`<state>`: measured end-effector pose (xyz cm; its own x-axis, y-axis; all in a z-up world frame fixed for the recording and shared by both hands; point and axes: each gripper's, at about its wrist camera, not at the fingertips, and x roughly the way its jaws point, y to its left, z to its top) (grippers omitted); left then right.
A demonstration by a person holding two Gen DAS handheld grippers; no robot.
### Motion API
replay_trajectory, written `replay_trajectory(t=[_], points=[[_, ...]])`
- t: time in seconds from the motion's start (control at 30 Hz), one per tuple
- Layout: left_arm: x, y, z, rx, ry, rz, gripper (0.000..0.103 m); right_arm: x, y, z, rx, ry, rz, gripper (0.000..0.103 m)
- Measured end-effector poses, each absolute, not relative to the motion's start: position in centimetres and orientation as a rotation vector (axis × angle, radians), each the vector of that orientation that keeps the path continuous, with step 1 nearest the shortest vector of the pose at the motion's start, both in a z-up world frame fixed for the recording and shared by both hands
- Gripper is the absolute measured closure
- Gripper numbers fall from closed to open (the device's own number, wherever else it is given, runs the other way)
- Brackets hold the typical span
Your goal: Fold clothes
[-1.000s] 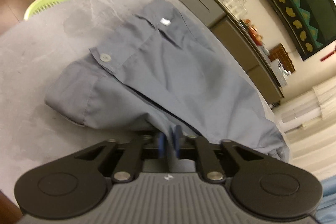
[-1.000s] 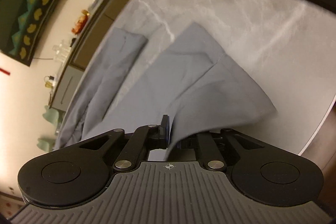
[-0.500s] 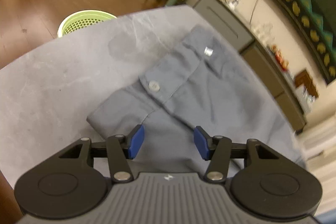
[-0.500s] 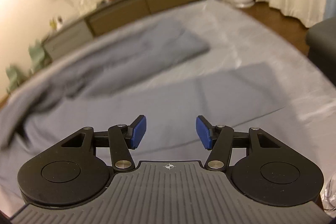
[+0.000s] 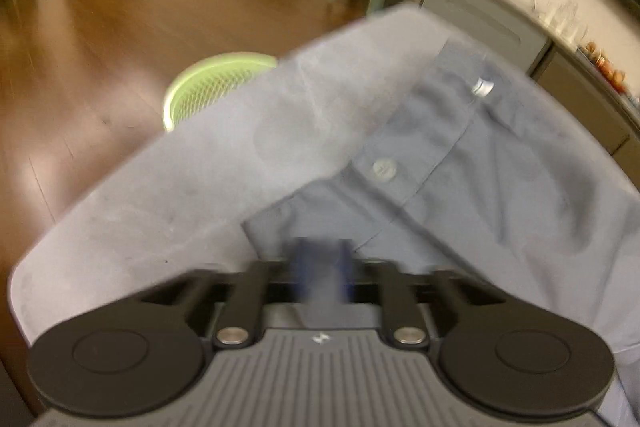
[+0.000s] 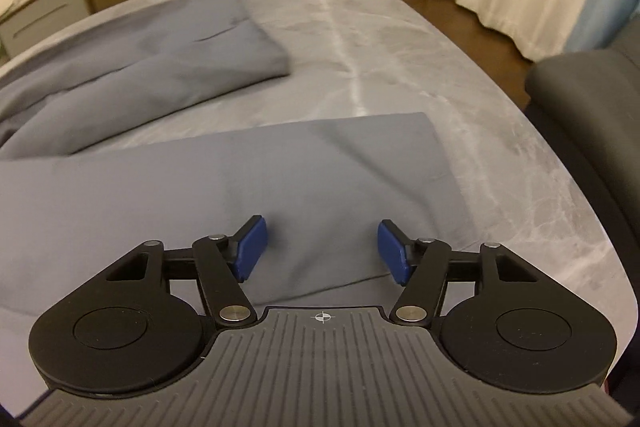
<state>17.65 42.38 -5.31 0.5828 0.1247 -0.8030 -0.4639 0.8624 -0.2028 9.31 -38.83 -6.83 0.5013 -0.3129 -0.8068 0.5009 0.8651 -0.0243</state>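
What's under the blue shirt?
The blue shirt lies spread on a grey marbled table, which shows bare around it. Whatever sits directly beneath the cloth is covered, so anything hidden there cannot be seen.

Warm, dim indoor light is tinting both views yellowish. The left wrist view is smearing heavily: the grey-blue cotton shirt (image 5: 500,179), the lime-green mesh plastic basket (image 5: 208,87) and the left gripper's (image 5: 322,267) blue pads are all blurring. The right wrist view is staying sharp, with soft shadows lying in the shirt's (image 6: 224,195) folds. The glossy brown wooden floor (image 5: 100,39) is reflecting pale glare. Fisheye distortion is bending the grey marble-patterned table (image 6: 460,75) at the edges.
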Motion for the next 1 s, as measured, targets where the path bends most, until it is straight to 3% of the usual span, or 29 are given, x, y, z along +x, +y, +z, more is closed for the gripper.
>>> replay_trajectory(t=[0.03, 0.1, 0.27, 0.37, 0.6, 0.73, 0.83, 1.0], points=[[16.7, 41.9, -4.8, -0.435, 0.854, 0.325, 0.057, 8.6, -38.7, -6.4, 0.234, 0.897, -0.501, 0.050], [15.7, 40.8, -4.2, -0.488, 0.828, 0.240, 0.058, 7.6, -38.1, -6.0, 0.242, 0.872, -0.462, 0.050], [16.1, 37.9, -2.9, -0.515, 0.807, 0.176, 0.058, 7.2, -38.5, -6.1, 0.249, 0.874, -0.455, 0.049], [16.9, 35.1, -1.3, -0.538, 0.775, 0.090, 0.057, 7.9, -40.0, -6.8, 0.252, 0.902, -0.529, 0.043], [22.0, 26.7, 0.0, -0.553, 0.774, -0.208, 0.045, 8.9, -39.0, -4.5, 0.321, 0.835, -0.506, 0.044], [24.8, 23.2, -3.7, -0.530, 0.838, -0.270, 0.044, 12.6, -34.5, -0.5, 0.282, 0.789, -0.318, 0.040], [25.8, 22.5, -7.0, -0.518, 0.918, -0.258, 0.048, 17.5, -33.3, 1.3, 0.463, 0.786, -0.164, 0.035], [27.3, 22.8, -7.3, -0.571, 0.906, -0.314, 0.044, 27.9, -31.9, 1.3, 0.726, 0.810, -0.046, 0.027]])
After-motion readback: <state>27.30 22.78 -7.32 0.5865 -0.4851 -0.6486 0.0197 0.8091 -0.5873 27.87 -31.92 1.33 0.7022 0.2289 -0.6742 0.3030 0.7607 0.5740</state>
